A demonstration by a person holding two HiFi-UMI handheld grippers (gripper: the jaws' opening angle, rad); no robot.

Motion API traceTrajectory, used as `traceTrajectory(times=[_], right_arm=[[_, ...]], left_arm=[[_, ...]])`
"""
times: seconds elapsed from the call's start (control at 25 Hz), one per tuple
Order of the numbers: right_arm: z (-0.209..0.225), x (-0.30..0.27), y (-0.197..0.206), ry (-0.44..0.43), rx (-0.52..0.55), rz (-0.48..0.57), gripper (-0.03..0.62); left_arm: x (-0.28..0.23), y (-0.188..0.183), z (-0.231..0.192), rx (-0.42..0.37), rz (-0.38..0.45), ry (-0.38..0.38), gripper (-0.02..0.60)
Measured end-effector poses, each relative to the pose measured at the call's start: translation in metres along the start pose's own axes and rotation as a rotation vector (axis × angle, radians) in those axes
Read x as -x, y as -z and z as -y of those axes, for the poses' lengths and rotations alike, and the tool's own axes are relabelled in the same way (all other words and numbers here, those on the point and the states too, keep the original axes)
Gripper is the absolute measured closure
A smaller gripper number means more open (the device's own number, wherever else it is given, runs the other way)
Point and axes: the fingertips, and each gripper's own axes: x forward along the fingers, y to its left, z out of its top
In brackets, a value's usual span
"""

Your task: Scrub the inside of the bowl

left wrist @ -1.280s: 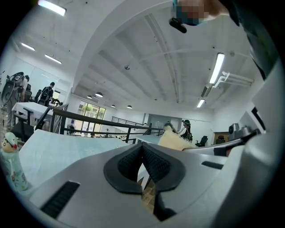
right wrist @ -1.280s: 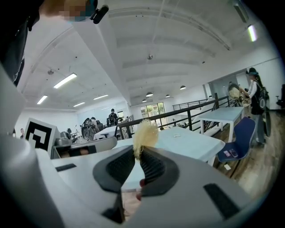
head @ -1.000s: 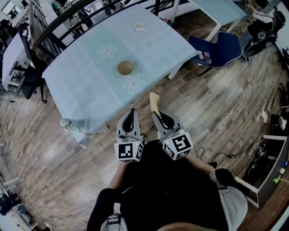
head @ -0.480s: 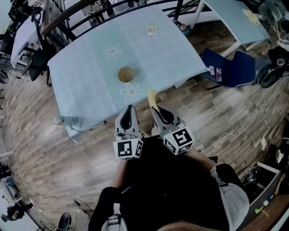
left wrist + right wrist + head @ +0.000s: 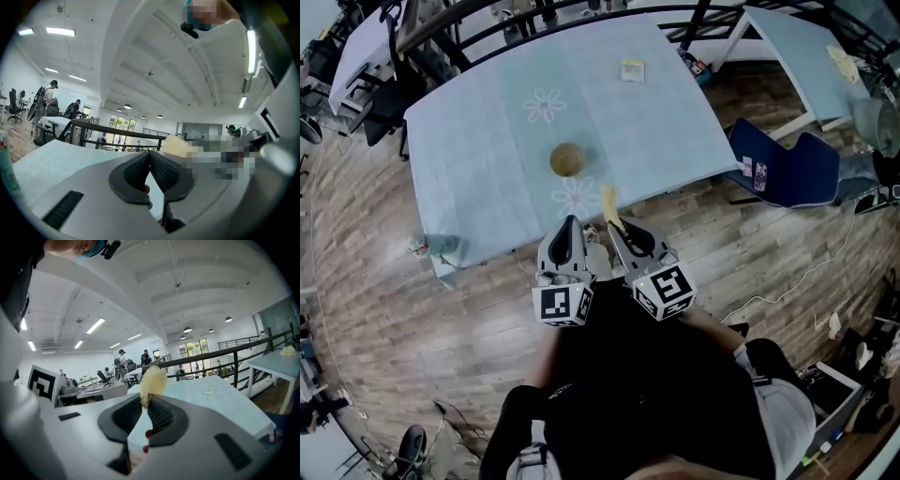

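A small tan bowl (image 5: 568, 159) sits on the light-blue tablecloth of the table (image 5: 487, 141), near a printed daisy. My right gripper (image 5: 616, 224) is shut on a pale yellow loofah scrubber (image 5: 607, 202) that sticks out past its tips, over the table's near edge. In the right gripper view the scrubber (image 5: 152, 382) rises from between the closed pads. My left gripper (image 5: 570, 223) is beside it, short of the table edge, shut with nothing between its pads (image 5: 140, 169). Both grippers are well short of the bowl.
A small card (image 5: 632, 69) lies at the table's far side. A blue chair (image 5: 787, 169) stands on the wood floor to the right, by a second table (image 5: 797, 47). Black railings (image 5: 459, 19) run behind. A cloth bundle (image 5: 431, 247) hangs at the table's left corner.
The view has closed in on the table: bowl and table sit nearer the grippers, and the scrubber tip now reaches over the table's near edge. Both grippers stay shut.
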Motion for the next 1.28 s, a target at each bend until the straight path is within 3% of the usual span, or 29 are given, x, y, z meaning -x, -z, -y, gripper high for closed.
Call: traceTrajectory(times=[0.16, 0.4, 0.52, 0.84, 1.28], right_arm=[[0.005, -0.029, -0.005, 0.0, 0.022, -0.036, 0.553], [0.031, -0.066, -0.024, 0.073, 0.016, -0.08, 0.553], [0.04, -0.082, -0.028, 0.11, 0.021, -0.095, 0.551], [0.047, -0.109, -0.03, 0.196, 0.019, -0.098, 0.551], [0.062, -0.115, -0.026, 0.243, -0.025, -0.118, 0.551]], left_arm=[[-0.022, 0.014, -0.031, 0.043, -0.051, -0.01, 0.568], [-0.067, 0.023, -0.099, 0.112, -0.098, -0.085, 0.568], [-0.089, 0.036, -0.126, 0.147, -0.141, -0.086, 0.566], [-0.131, 0.079, -0.162, 0.126, -0.266, -0.033, 0.565], [-0.164, 0.163, -0.188, 0.175, -0.476, -0.084, 0.494]])
